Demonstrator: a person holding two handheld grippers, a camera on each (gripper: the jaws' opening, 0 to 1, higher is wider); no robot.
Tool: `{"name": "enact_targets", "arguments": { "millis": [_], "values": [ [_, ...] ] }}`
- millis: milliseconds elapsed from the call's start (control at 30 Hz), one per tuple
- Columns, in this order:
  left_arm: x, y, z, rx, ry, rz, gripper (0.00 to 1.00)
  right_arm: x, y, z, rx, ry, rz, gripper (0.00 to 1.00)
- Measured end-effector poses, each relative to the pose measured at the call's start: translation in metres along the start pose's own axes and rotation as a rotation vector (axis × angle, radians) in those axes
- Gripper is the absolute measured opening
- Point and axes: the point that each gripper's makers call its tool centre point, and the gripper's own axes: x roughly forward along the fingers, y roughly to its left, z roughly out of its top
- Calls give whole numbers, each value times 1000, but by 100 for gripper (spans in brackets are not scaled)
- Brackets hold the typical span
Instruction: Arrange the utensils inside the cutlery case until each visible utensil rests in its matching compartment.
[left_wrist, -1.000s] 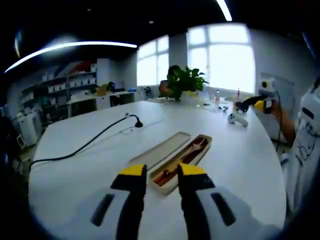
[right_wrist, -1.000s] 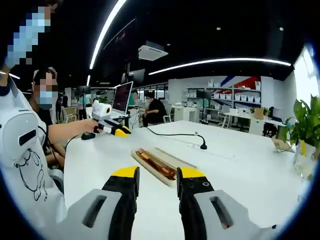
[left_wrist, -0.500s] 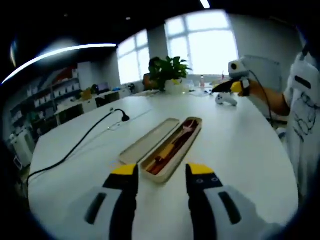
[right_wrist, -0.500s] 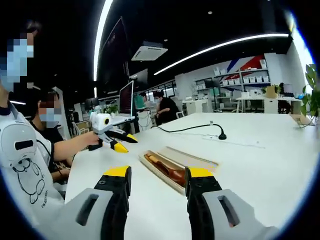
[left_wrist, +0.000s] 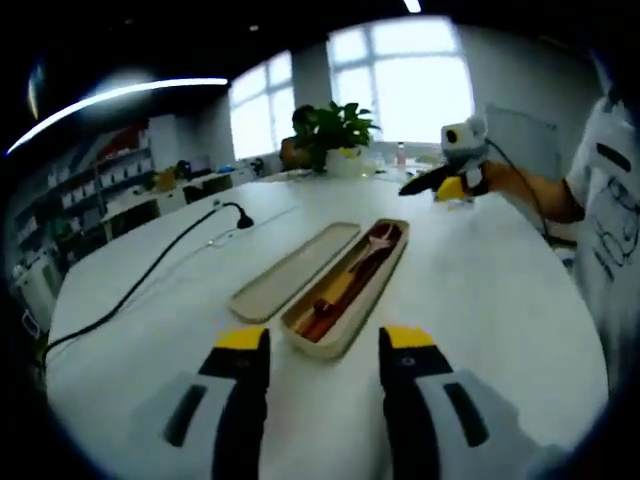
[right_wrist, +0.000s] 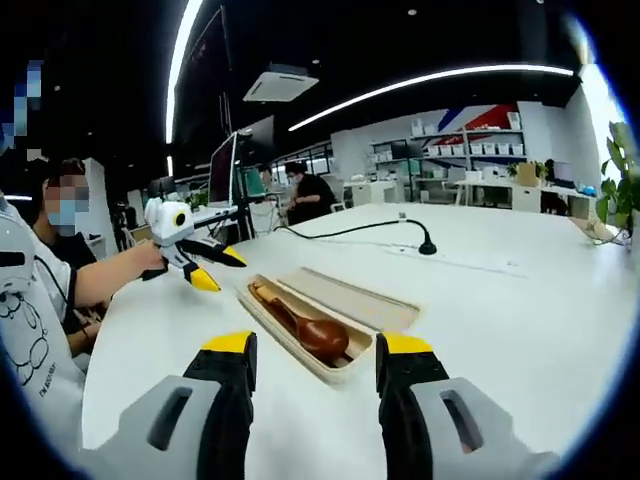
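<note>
A beige cutlery case (left_wrist: 350, 290) lies open on the white table (left_wrist: 480, 300), with brown wooden utensils (left_wrist: 345, 285) inside and its flat lid (left_wrist: 295, 270) alongside. In the right gripper view the case (right_wrist: 300, 335) holds a wooden spoon (right_wrist: 315, 335), bowl toward me, and the lid (right_wrist: 350, 300) lies behind it. My left gripper (left_wrist: 325, 345) hovers open just short of the case's near end. My right gripper (right_wrist: 315, 350) is open at the opposite end. Each gripper appears in the other's view, the right one (left_wrist: 445, 180) and the left one (right_wrist: 185, 255), both held above the table.
A black cable with a small stand (left_wrist: 235, 215) runs across the table's left side; the same cable (right_wrist: 400, 235) shows in the right gripper view. A potted plant (left_wrist: 335, 130) stands at the far edge. People sit at desks behind (right_wrist: 310, 205). Bare tabletop (right_wrist: 520, 300) surrounds the case.
Both cameras have come closer to the case, which looks larger now. Each gripper has opened slightly wider. The case and lid lie where they were.
</note>
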Motion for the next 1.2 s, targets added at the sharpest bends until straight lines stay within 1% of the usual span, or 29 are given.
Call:
{"name": "enact_targets", "arguments": {
  "millis": [33,67,133,233,367,433,467,500,533,567,633,700,767,833,933,1000,1033,1067,1133,1200],
  "values": [
    [0,0,1,-4,-1,-3,41,3,0,-2,-1,5,-2,43],
    [-1,1,2,-15,-1,-11,42,5,0,-3,0,8,1,44],
    [2,-3,4,-54,-11,-43,48,8,-1,-6,4,14,8,46],
    [9,-3,2,-47,-7,-40,49,11,-4,-7,0,11,1,46],
    [12,-3,0,-57,-19,-42,50,16,-8,-7,-17,6,-3,45],
    [12,-2,0,-69,-29,-47,50,19,-12,-10,-48,26,-3,46],
    [13,-2,0,-82,-35,-52,50,20,-15,-13,-62,42,-12,46],
    [14,-2,0,-88,-37,-55,50,21,-17,-16,-93,68,-18,47],
    [15,-4,0,-87,-34,-62,50,22,-18,-17,-116,80,-11,47],
    [17,-5,-1,-79,-28,-70,50,25,-18,-17,-120,75,-3,47],
    [22,-9,-1,-62,-23,-79,50,29,-18,-16,-110,64,29,48],
    [25,-10,0,-76,-27,-100,50,33,-19,-15,-87,46,48,47],
    [26,-5,-2,-86,-26,-105,49,36,-20,-16,-78,44,61,45],
    [27,1,-5,-89,-18,-103,48,38,-21,-19,-89,52,68,45],
    [28,3,-7,-102,-17,-107,47,41,-19,-20,-108,59,91,45],
    [28,4,-9,-104,-7,-109,43,43,-19,-24,-141,78,95,45],
    [29,3,-13,-117,12,-120,41,45,-20,-26,-154,92,94,44],
    [30,3,-15,-126,19,-121,40,46,-20,-27,-156,97,92,42],
    [32,2,-18,-122,30,-125,37,47,-21,-27,-149,86,94,40],
    [31,2,-16,-104,23,-124,33,47,-21,-26,-137,76,98,38]
  ]
}}
